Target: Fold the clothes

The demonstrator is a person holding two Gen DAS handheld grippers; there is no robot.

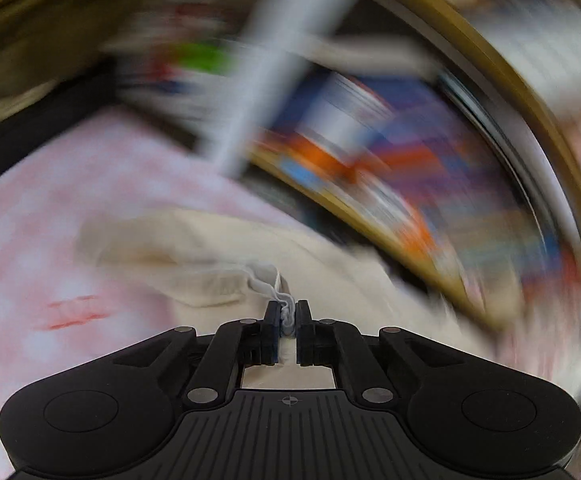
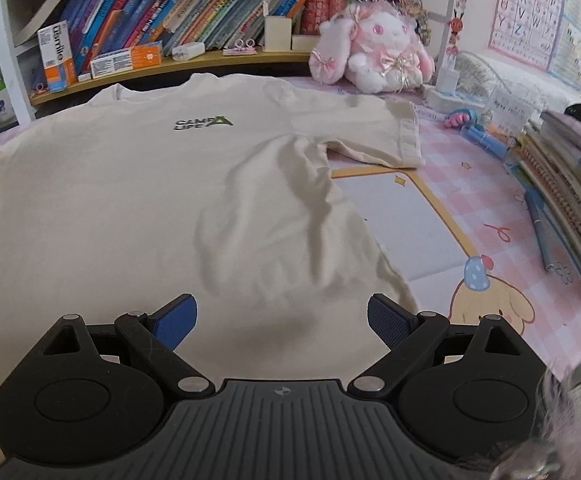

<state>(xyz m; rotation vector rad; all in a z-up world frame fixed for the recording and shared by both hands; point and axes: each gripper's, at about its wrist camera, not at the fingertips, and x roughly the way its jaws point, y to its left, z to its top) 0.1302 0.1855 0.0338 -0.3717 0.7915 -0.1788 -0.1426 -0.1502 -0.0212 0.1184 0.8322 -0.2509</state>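
Left gripper (image 1: 288,316) pinched on bunched edge of cream T-shirt (image 2: 138,200); thin bite could slip free. Right gripper (image 2: 282,320) wide, empty, shirt flat ahead; unpinned body may drag.

A counter (image 2: 486,200) under a pink checked cover carries a cream T-shirt (image 2: 150,200) spread flat, a pink plush rabbit (image 2: 374,56) at the back, and a stack of notebooks (image 2: 570,208) along its right edge.
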